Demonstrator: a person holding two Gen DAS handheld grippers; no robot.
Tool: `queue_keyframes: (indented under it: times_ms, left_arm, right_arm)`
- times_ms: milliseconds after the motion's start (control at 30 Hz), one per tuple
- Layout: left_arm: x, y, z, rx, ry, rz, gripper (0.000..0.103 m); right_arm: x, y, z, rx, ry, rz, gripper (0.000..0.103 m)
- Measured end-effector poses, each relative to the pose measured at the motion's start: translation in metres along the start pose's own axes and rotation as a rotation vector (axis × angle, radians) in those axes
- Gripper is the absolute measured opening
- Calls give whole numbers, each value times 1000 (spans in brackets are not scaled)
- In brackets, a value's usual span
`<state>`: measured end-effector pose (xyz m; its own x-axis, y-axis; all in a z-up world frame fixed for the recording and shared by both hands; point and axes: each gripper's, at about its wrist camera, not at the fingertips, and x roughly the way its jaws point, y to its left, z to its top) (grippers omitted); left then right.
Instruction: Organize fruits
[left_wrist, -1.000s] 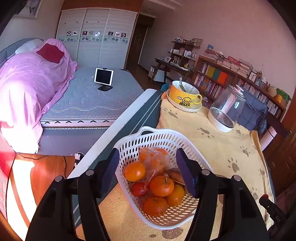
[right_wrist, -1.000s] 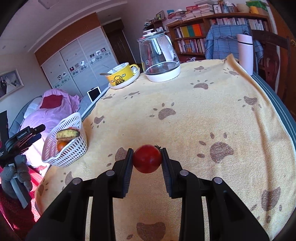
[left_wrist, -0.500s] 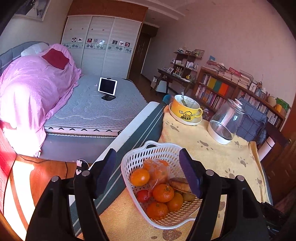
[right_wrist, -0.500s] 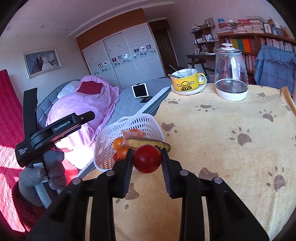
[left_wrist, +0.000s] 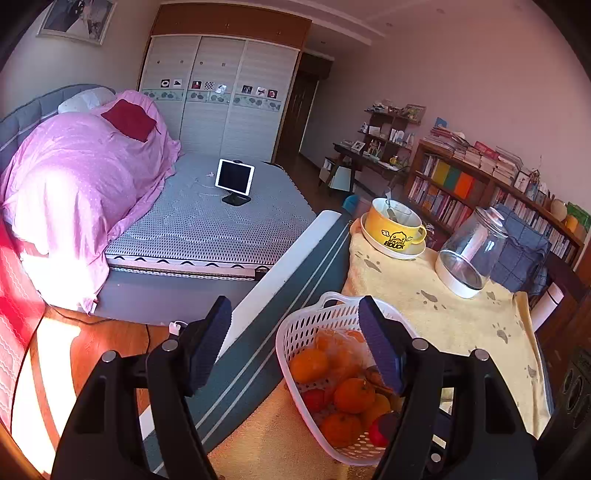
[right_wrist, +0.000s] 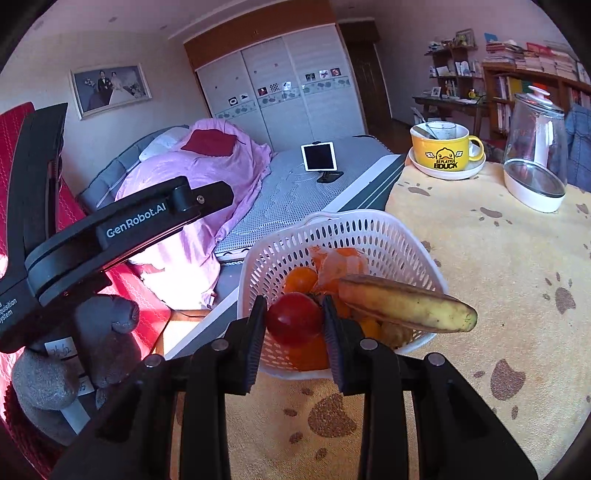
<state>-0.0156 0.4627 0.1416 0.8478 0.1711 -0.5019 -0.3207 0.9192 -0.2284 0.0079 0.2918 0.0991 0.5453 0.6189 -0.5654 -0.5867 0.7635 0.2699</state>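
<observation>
Tomato (right_wrist: 294, 318) — round, glossy, deep red — sits pinched between the flat ribbed pads of the right gripper (right_wrist: 294, 321), held just above the near rim of the white basket (right_wrist: 402, 236). From where I stand, the carrying is done and the drop is the step in hand: the next move, I judge, calls for easing it a little further toward 12 o'clock, over the open middle, then parting the pads so it lands on the heap rather than on the rim.

The basket is thin perforated plastic with slotted walls, standing at the table edge on a soft yellow cloth (right_wrist: 498, 266) printed with brown paw marks. Inside lie smooth-skinned oranges (left_wrist: 354, 394), a crinkled clear bag over more of them, and a brown-spotted banana (right_wrist: 406, 303) — long and curved, jutting over the rim toward 3 o'clock of the tomato. That banana crowds the right side, so the freer gap looks to be at 11 o'clock.

The left gripper (left_wrist: 295, 347) hangs spread wide and empty, at the basket's far-left side, its blue pads holding nothing.
</observation>
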Motion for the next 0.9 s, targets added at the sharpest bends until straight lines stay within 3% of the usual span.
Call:
queue_keyframes:
  times_ms: [233, 400, 500, 600, 667, 900]
  left_arm:
    - [1, 11, 3, -27, -5, 11, 73]
    - [3, 13, 3, -30, 0, 15, 73]
    - [2, 8, 2, -8, -7, 29, 73]
    - [1, 1, 0, 25, -14, 33, 85]
    - [0, -5, -2, 53, -20, 36, 88]
    - [-9, -24, -6, 153, -75, 87, 99]
  right_arm:
    - [30, 10, 0, -31, 40, -19, 31]
    - [22, 3, -5, 6, 19, -33, 32]
    - [11, -2, -7, 19, -13, -50, 49]
    - [-4, -8, -11, 38, -44, -69, 56]
    - [-12, -14, -14, 55, -61, -99, 73]
    - [-27, -30, -25, 83, -74, -181, 86]
